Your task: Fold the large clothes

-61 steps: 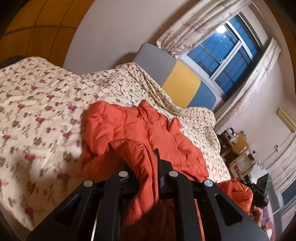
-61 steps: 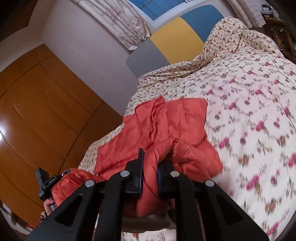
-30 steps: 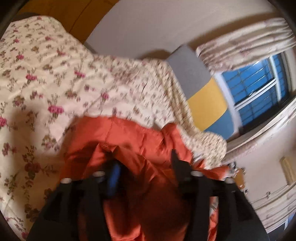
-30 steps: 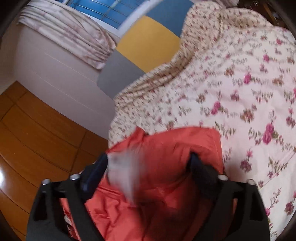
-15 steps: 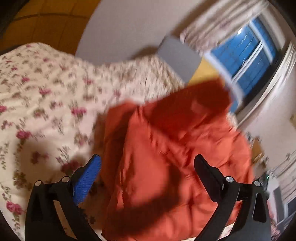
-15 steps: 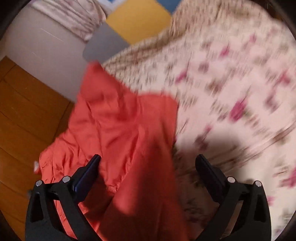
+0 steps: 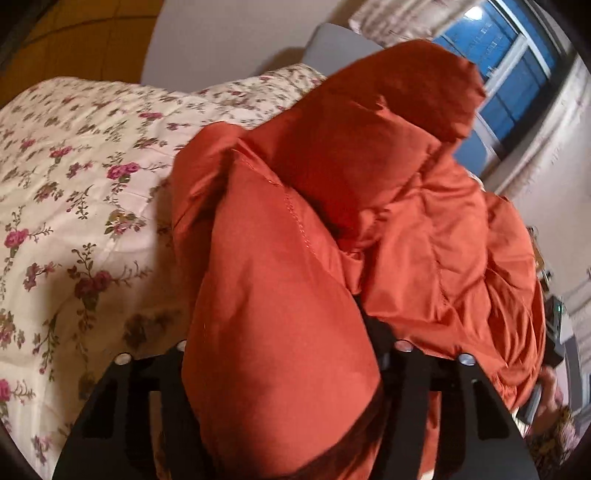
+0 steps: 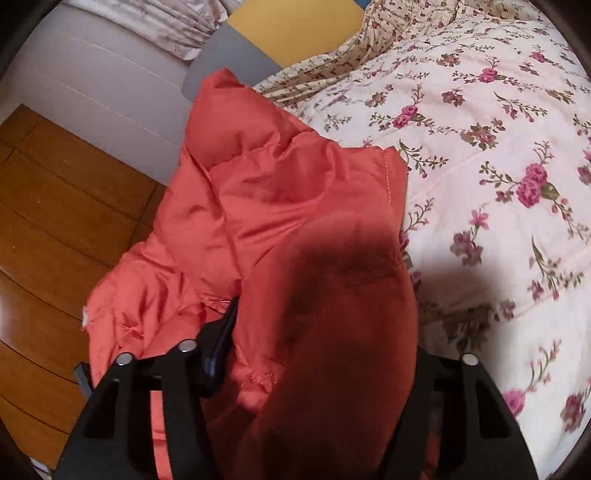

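Over the floral quilted bedspread (image 8: 498,155), both my left gripper (image 7: 280,354) and right gripper (image 8: 325,347) have just closed, clamped on the puffy orange-red quilted jacket (image 7: 369,184); no readable writing.

Bed covered by a cream quilted bedspread (image 8: 498,122) printed with pink roses and olive sprigs; it filled the right of the right-wrist view and the left of the left-wrist view (image 7: 74,192). Padded headboard in grey (image 8: 229,59) and mustard-yellow panels (image 8: 295,22) stood behind it. Plain off-white wall (image 7: 229,40) ran beside the headboard. Glossy orange-brown wooden panelling (image 8: 55,229) occupied the left of the right-wrist view. White-framed window with deep blue panes (image 7: 513,70), flanked by pale patterned curtains (image 8: 155,22). Warm indoor lighting; a dark shadow (image 8: 465,291) fell on the bedspread.
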Available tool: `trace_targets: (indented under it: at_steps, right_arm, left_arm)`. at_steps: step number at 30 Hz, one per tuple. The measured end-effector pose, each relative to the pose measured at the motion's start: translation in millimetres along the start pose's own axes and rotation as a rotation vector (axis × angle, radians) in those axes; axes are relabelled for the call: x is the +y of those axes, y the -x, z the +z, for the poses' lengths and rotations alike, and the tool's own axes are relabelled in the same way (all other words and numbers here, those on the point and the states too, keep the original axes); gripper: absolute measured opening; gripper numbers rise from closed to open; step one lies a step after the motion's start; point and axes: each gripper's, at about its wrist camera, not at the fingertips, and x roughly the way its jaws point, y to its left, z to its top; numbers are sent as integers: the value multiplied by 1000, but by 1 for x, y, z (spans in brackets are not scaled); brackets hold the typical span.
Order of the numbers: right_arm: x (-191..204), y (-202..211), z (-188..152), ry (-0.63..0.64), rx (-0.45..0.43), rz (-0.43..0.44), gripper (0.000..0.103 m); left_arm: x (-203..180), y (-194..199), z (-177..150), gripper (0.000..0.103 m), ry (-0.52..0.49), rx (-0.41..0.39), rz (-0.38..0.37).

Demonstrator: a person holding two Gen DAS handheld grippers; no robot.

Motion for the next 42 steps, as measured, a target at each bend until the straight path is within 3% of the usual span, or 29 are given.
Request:
trace_targets:
  at_steps: [10,18,22,25,29,33,35,36,39,42]
  right_arm:
    - [-17,59,-45,-14,3,36,54]
    - [-26,122,-87,6,-27,-18,54]
    - [-31,139,-105,2,-39,-23,54]
    - [-29,145,-109,10,-54,-44,62]
    - [-14,161,-104,97,-135,-239,87]
    - [5,175,-98,220,-215,-357,89]
    - [17,172,-90,262,-218,-365,92]
    - [22,169,-85,279,-208,-355,92]
    - [34,146,-66,321,-175,-351,92]
    - [37,116,-51,318,-126,-369,86]
  left_arm:
    - [-19,34,-57,52,-29,31,-73]
    - [-42,68,-114,52,-55,52,-122]
    - [-45,77,-129,54,-47,30,-104]
    - [-44,81,-129,65,-26,25,-56]
    - [-41,107,-131,66,4,-45,24]
    - [-46,130,-116,79,-8,-184,125]
    - [-55,132,-97,79,-52,-236,148]
    - [-60,129,-87,84,-69,-243,143]
    - [-72,100,-56,88,-153,-206,115]
    - [-74,49,-27,88,-182,-92,114]
